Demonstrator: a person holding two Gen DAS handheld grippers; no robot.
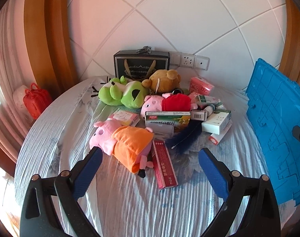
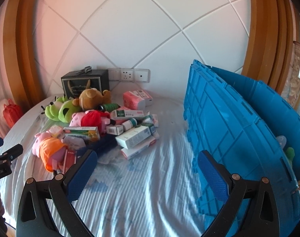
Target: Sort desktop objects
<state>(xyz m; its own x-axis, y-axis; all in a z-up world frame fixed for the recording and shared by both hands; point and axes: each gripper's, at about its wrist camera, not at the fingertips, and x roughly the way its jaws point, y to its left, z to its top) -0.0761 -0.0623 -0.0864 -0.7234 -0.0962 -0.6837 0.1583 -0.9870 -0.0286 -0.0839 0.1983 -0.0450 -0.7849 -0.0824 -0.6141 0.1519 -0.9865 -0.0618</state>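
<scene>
A pile of toys and medicine boxes lies on the striped sheet. In the left wrist view my left gripper [image 1: 150, 158] is open and empty, its jaws either side of a pink pig plush in an orange dress [image 1: 126, 142] and a long red box [image 1: 164, 164], just short of them. Behind lie a green-white box [image 1: 167, 118], a red-dressed pig plush [image 1: 165, 102], a green frog plush [image 1: 122, 94], a brown bear [image 1: 163, 80] and a white box [image 1: 217, 121]. My right gripper [image 2: 147, 167] is open and empty over bare sheet, beside the blue crate [image 2: 239, 138].
The blue crate [image 1: 278, 128] stands at the right, with a few items inside it. A black gift box [image 1: 141, 64] stands against the white padded wall under wall sockets [image 1: 189, 60]. A red bag [image 1: 36, 100] sits at the far left. The left gripper's tip [image 2: 5, 154] shows at the left edge.
</scene>
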